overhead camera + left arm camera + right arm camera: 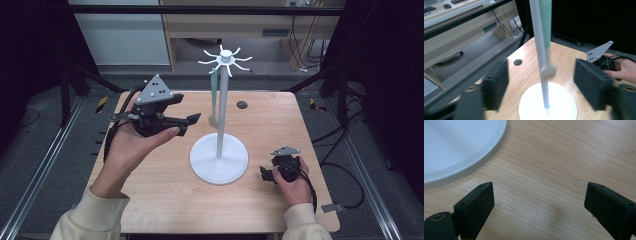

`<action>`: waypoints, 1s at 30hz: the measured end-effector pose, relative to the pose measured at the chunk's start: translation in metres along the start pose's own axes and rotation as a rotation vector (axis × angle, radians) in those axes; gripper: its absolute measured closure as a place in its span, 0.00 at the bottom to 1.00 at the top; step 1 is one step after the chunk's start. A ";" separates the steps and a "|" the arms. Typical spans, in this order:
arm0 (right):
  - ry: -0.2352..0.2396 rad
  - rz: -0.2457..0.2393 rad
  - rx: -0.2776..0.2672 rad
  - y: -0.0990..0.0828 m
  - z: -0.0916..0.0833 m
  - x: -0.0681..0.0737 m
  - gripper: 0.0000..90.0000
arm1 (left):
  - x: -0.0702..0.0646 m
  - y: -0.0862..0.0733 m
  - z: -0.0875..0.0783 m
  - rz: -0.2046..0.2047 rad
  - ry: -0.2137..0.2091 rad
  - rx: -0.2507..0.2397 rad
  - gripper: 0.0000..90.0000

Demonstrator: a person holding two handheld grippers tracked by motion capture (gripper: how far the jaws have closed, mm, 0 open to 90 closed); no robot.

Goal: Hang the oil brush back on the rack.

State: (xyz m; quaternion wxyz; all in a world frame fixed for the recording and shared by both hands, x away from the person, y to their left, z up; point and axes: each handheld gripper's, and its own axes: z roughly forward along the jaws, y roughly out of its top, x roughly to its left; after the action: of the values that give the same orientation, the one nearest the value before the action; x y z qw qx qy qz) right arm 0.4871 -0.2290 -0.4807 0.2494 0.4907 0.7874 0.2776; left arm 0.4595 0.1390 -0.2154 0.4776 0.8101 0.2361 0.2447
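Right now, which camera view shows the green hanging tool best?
The high view: the green hanging tool shows whole, hanging from the stand's hooks. The left gripper view shows its lower end close but blurred.

Cream sleeves (100,212), black tongs (192,120) with grey triangular plates (154,90)

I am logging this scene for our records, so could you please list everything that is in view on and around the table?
stand: one, white, round base and upright pole with hooks on top, middle of the table.
hanging utensil: one, pale green handle with whitish end, hung from a hook beside the pole.
table: one, light wood, with a small dark hole near its far edge.
left gripper: one, black with grey plate, held above the table left of the stand, jaws open toward the pole.
right gripper: one, black with grey plate, low at the table right of the base, jaws open.
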 end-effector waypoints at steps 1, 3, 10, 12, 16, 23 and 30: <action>-0.001 0.002 -0.003 0.000 0.000 0.000 0.11 | 0.000 -0.001 0.000 0.003 0.000 0.001 0.22; -0.002 0.002 -0.005 0.000 0.000 0.000 0.11 | -0.001 -0.003 -0.001 0.002 0.016 -0.004 0.16; -0.004 0.005 -0.014 0.000 -0.002 -0.001 0.11 | -0.001 -0.014 -0.008 -0.008 0.028 -0.027 0.08; -0.004 0.006 -0.014 0.000 -0.002 -0.001 0.11 | -0.001 -0.020 -0.011 -0.014 0.015 -0.035 0.06; -0.008 0.004 -0.016 0.000 -0.003 -0.001 0.11 | -0.002 -0.034 -0.016 -0.013 0.001 -0.022 0.04; -0.007 0.006 -0.013 0.000 -0.003 0.000 0.11 | -0.011 -0.067 -0.020 0.023 0.009 0.018 0.04; -0.012 0.005 -0.010 -0.001 -0.003 0.000 0.11 | -0.023 -0.104 -0.015 0.059 -0.002 0.073 0.04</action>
State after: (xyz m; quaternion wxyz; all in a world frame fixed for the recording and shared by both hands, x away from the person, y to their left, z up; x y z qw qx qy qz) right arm 0.4845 -0.2294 -0.4790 0.2558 0.4929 0.7833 0.2794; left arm 0.4169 0.1799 -0.3050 0.4406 0.8338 0.2202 0.2492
